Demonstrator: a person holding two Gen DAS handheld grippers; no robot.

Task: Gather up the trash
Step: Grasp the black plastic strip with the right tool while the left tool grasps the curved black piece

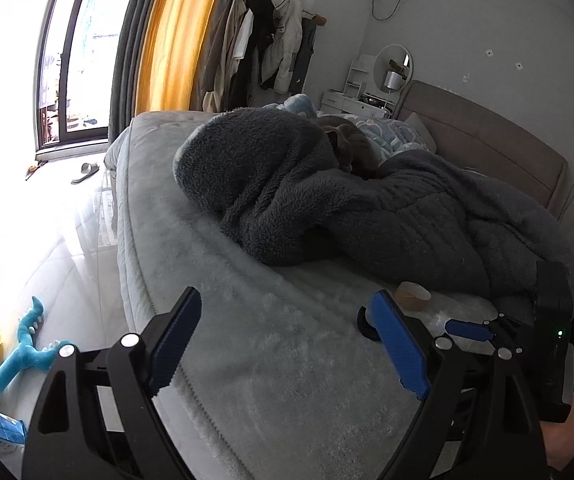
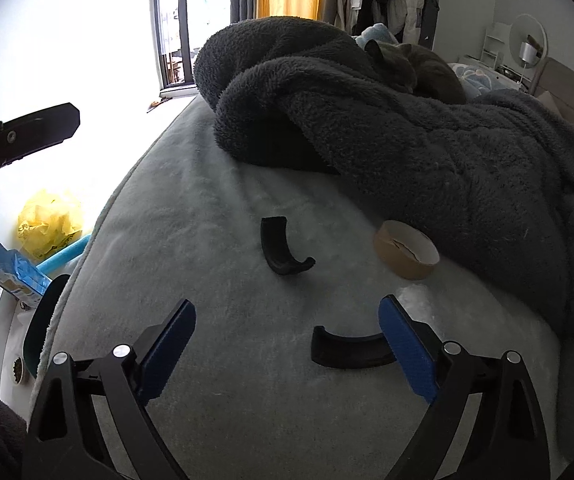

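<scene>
Two black curved plastic pieces lie on the pale grey bed cover (image 2: 207, 208): one (image 2: 283, 248) in the middle and one (image 2: 351, 350) just inside my right gripper's blue right finger (image 2: 405, 350). A brown tape roll core (image 2: 407, 254) sits by the blanket's edge, also seen in the left wrist view as the tape roll (image 1: 413, 295). My right gripper (image 2: 287, 340) is open with nothing between its pads. My left gripper (image 1: 287, 344) is open over bare bed cover (image 1: 271, 360), left of the trash. One black piece (image 1: 364, 320) peeks out behind the left gripper's right finger.
A dark fleece blanket (image 2: 407, 140) is heaped across the bed with a grey cat (image 2: 419, 64) asleep on it. On the floor at the left lie a yellow crumpled bag (image 2: 49, 224), a blue packet (image 2: 15, 276) and a blue toy (image 1: 27, 352). A bright window (image 1: 67, 60) is beyond.
</scene>
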